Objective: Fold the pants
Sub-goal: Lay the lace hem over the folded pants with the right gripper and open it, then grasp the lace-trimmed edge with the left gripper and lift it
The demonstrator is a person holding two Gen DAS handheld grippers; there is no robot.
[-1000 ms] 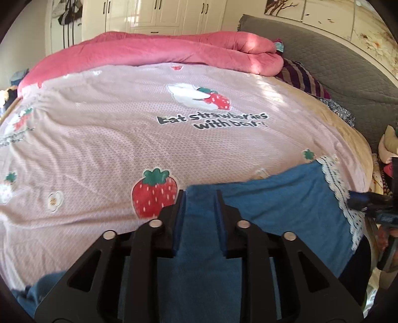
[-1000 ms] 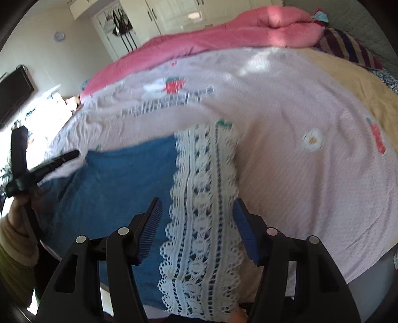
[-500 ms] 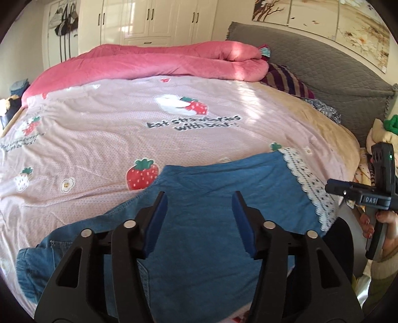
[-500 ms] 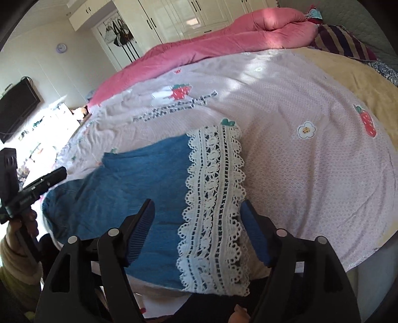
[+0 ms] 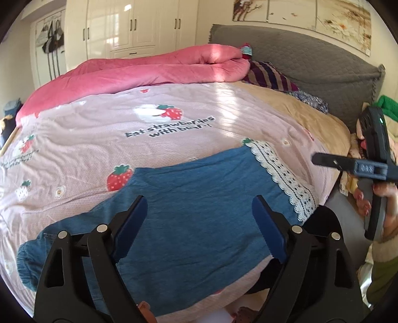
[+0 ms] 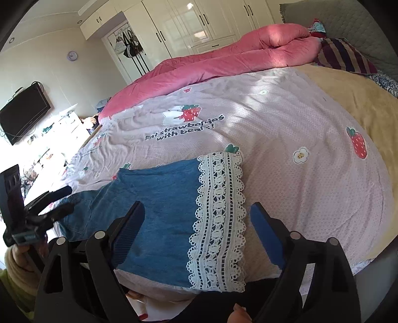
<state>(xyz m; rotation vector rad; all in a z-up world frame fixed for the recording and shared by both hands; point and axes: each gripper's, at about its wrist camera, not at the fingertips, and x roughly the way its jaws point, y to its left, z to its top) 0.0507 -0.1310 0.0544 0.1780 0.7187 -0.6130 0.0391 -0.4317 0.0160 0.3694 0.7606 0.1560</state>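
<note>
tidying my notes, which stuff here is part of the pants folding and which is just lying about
Job:
pants, lace hem
left tool, opening, nothing gripped
right tool, opening, nothing gripped

Lying about:
pink quilt
striped pillow
TV

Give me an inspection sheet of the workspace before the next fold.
Surface: pink strawberry-print bedspread, lightly wrinkled.
Job's things: blue denim pants with white lace hem, lying flat near the bed edge, held by neither gripper.
Clutter: rolled pink quilt; striped purple pillow.
Grippers: left gripper and right gripper opening above the pants, nothing clamped.
Cables: nothing seen.
Surroundings: grey headboard, white wardrobes, wall television.
</note>
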